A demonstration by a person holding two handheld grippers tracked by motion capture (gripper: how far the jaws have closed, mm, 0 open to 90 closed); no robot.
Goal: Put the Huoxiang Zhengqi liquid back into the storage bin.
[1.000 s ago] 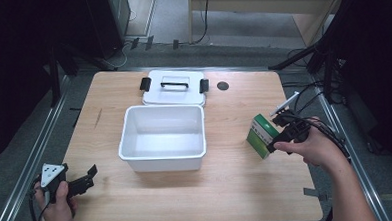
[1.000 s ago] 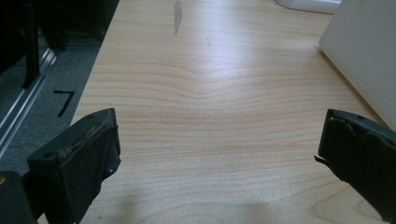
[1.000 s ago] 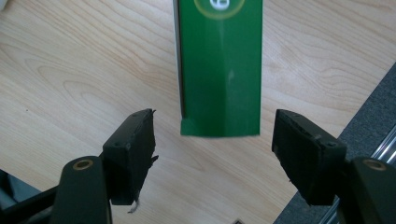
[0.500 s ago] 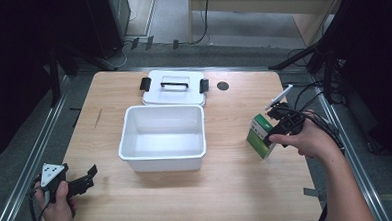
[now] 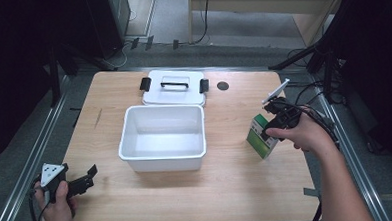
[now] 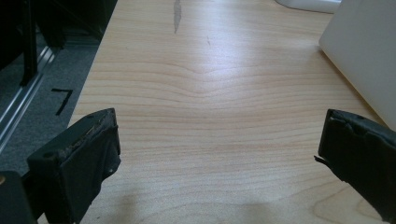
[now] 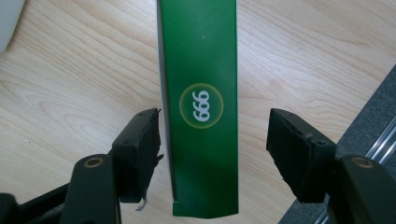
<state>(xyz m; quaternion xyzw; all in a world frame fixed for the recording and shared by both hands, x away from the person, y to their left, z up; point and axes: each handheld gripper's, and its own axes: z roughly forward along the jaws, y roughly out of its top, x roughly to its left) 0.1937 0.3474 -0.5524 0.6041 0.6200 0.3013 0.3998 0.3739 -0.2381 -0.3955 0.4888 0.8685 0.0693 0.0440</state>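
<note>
Right gripper (image 7: 212,140) straddling a green carton (image 7: 201,107), jaws just closing in, roughly half apart; left pad at or just against one side of the carton, right pad clear of the other with a gap. Carton upright on the wooden bench (image 5: 237,189), between the jaws, plain green face with a round badge reading "999". Left gripper (image 6: 217,154) wide apart over bare wood, holding nothing, white bin (image 5: 162,137) just off to its right.
</note>
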